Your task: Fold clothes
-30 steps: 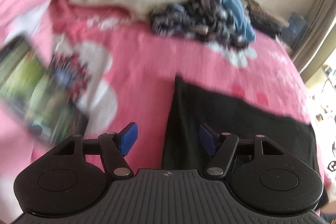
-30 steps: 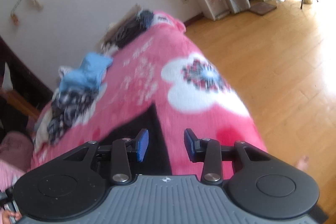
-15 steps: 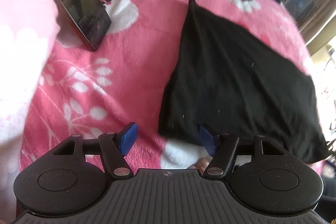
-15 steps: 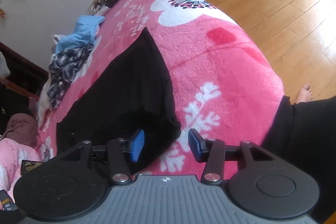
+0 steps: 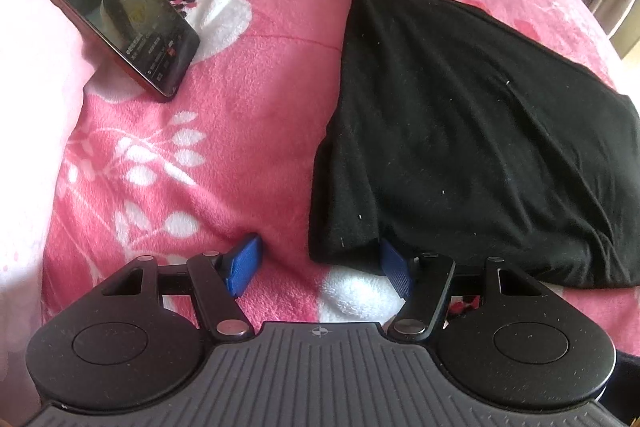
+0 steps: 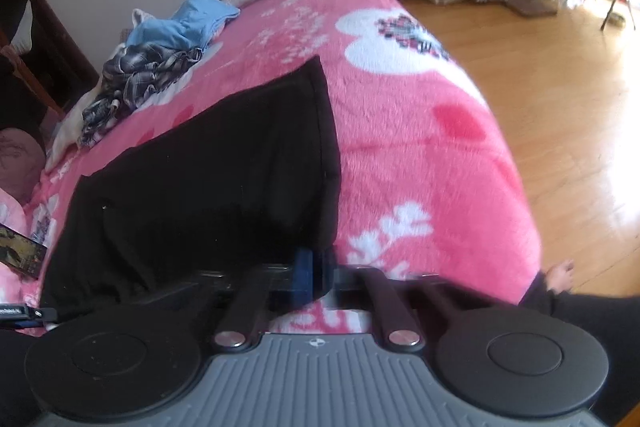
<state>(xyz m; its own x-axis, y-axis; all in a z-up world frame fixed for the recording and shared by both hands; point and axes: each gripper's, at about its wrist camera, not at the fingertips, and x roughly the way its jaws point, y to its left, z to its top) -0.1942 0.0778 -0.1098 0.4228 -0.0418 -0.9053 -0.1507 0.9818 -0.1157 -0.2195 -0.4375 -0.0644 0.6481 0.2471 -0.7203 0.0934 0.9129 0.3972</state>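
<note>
A black garment [image 5: 472, 131] lies folded on the pink flowered blanket [image 5: 248, 131]; it also shows in the right wrist view [image 6: 224, 179]. My left gripper [image 5: 320, 267] is open, its jaws straddling the garment's near left corner, the right blue pad [image 5: 394, 273] tucked under the cloth edge. My right gripper [image 6: 310, 277] is shut on the garment's near right corner, the blue pads blurred.
A phone [image 5: 112, 3] with a lit screen leans at the left on the blanket. A heap of plaid [image 6: 136, 75] and blue [image 6: 188, 23] clothes lies at the far side by the wall. The bed edge drops to a wooden floor [image 6: 560, 107] on the right.
Both grippers came down to the garment's near edge. The right gripper closed on its near right corner. The left gripper stayed open and moved up to the near left corner.
</note>
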